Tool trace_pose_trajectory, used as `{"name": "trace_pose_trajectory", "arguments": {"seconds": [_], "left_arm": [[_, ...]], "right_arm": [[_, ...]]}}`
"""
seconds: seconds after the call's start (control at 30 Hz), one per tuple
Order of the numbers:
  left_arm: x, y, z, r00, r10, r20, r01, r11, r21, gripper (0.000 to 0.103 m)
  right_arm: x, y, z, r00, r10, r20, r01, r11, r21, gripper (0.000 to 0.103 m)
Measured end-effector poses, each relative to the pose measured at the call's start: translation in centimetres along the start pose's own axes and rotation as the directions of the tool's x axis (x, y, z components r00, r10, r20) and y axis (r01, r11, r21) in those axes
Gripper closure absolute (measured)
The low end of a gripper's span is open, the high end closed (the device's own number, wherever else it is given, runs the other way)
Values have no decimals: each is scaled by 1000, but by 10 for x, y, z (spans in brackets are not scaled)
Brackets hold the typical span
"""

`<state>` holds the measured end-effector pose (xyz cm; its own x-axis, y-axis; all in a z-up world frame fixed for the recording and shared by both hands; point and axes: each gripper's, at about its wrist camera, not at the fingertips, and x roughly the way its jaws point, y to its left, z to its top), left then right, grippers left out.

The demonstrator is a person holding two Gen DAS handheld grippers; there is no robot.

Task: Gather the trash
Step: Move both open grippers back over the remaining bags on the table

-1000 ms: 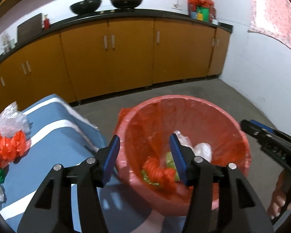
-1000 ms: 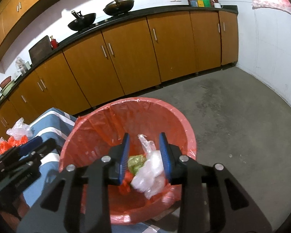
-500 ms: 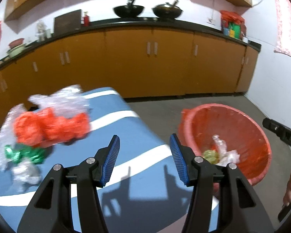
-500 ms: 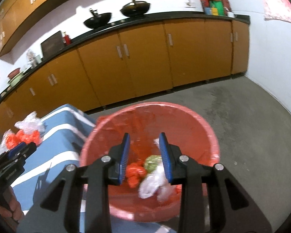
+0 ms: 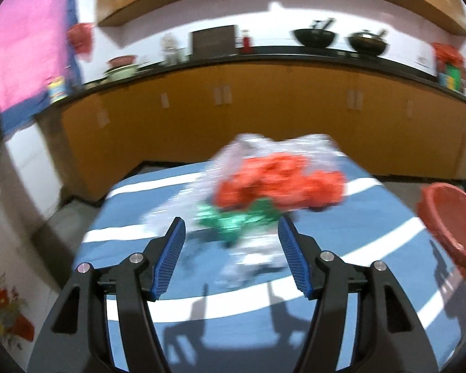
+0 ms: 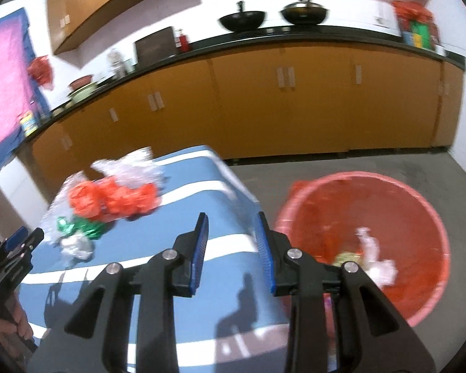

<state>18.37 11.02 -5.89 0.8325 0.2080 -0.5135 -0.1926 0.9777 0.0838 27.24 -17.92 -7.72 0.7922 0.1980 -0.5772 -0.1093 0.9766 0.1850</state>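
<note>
A pile of crumpled trash lies on the blue striped table (image 5: 372,217): orange plastic (image 5: 282,183), green foil (image 5: 233,220) and clear wrap (image 5: 254,258). My left gripper (image 5: 231,258) is open and empty, just short of the pile. The red-lined bin (image 6: 372,233) stands on the floor right of the table, with white and green scraps inside. My right gripper (image 6: 231,251) is open and empty above the table's right edge. The pile also shows in the right wrist view (image 6: 115,199), with the left gripper (image 6: 12,248) beside it.
Orange cabinets (image 5: 264,118) under a black counter run along the back wall, with two woks (image 6: 242,20) on top. Grey concrete floor (image 6: 372,161) lies around the bin. A pink and blue curtain (image 5: 18,46) hangs at the left.
Both grippers have swung left from the bin towards the table. The left gripper now faces the trash pile head-on. The right gripper has left the bin's mouth.
</note>
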Motion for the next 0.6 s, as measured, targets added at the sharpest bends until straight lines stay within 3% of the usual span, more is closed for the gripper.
{"name": "trace_pose_trajectory", "arguments": {"seconds": [0.2,0.3,0.6], "left_arm": [[7,50,-5,997,76,-10,-77,995,-67,38],[12,65,-5,995,98,-7,-98,992,-85,37],[29,102,-10,991,136,-10,-136,982,-130,31]], "right_arm": [[18,65,5,996,86,-21,-87,994,-60,71],[30,101,8,992,123,-28,-125,988,-95,63],[77,172,10,980,178,-90,-190,972,-140,55]]}}
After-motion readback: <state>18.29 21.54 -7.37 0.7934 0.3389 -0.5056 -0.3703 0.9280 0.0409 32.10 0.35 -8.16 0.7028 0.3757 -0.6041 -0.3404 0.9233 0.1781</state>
